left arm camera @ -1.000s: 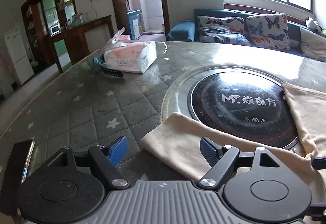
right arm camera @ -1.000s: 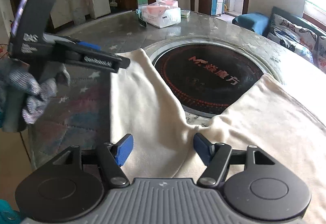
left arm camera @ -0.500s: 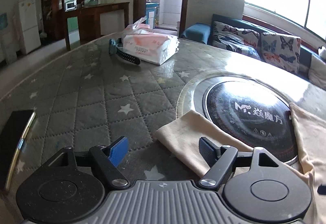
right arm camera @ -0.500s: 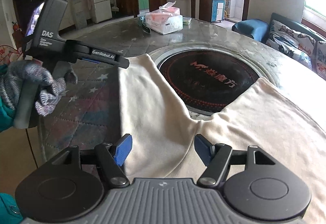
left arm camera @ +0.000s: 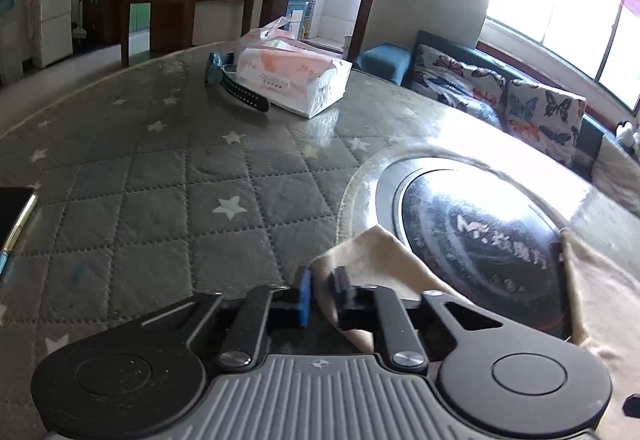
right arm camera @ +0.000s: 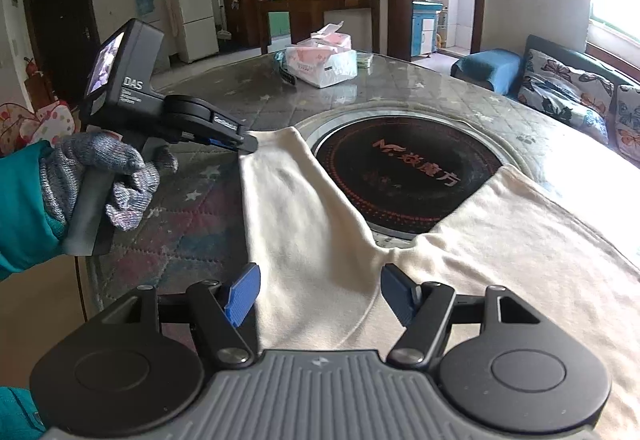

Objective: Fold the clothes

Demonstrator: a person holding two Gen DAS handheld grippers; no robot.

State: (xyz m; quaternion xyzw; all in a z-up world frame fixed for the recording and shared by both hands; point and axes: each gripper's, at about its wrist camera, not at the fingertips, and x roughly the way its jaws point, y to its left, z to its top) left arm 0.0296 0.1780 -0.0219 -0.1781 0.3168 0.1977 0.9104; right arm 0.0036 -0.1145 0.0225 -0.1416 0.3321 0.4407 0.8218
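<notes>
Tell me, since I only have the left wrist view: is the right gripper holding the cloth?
Observer: No. The right gripper is open, with its fingers spread over the cream garment.
Operator: Where on the cloth is it?
Observer: Just short of the notch where the narrow part meets the wide part.
Operator: How far does the cloth run?
Observer: The wide part spreads well past the right side of the black round cooktop.
Operator: And my left grip?
Observer: The left gripper pinches the far end of the narrow part.
</notes>
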